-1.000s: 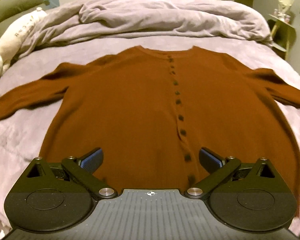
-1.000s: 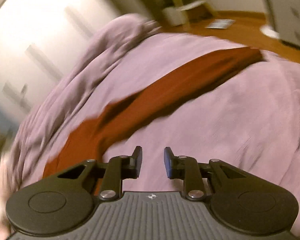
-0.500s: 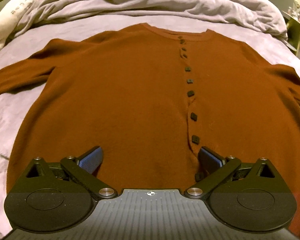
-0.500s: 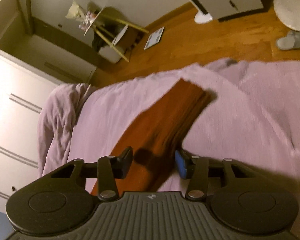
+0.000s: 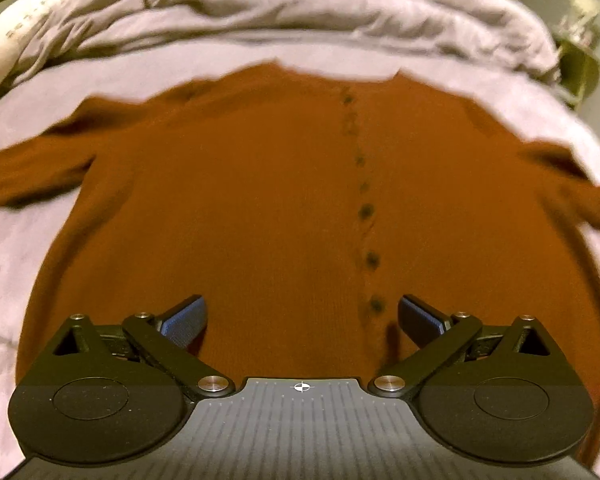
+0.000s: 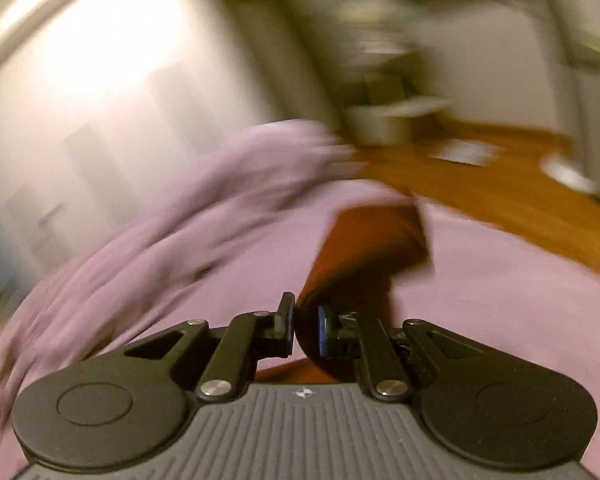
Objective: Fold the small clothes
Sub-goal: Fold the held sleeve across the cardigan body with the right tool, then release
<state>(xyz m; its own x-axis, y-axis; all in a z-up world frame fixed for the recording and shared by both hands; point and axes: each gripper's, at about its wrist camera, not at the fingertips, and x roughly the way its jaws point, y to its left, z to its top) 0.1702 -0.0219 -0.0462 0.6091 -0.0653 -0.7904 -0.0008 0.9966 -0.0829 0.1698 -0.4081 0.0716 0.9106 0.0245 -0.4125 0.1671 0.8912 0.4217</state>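
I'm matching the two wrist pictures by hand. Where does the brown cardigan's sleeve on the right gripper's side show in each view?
Left wrist: the sleeve runs off the right edge, lying on the bed.
Right wrist: it rises from centre frame, pinched in the closing right gripper.
Shared landmark: the rumpled lilac duvet.

Home bedroom. Bed (image 5: 28, 240) with a lilac sheet, rumpled duvet (image 5: 300, 12) bunched at the far end, pale pillow (image 5: 16, 40) at the left corner. White wardrobe doors (image 6: 100, 100) along one wall, wooden floor (image 6: 500, 192) past the bed edge, small side table (image 5: 580, 68) with odds on it; right view heavily blurred.
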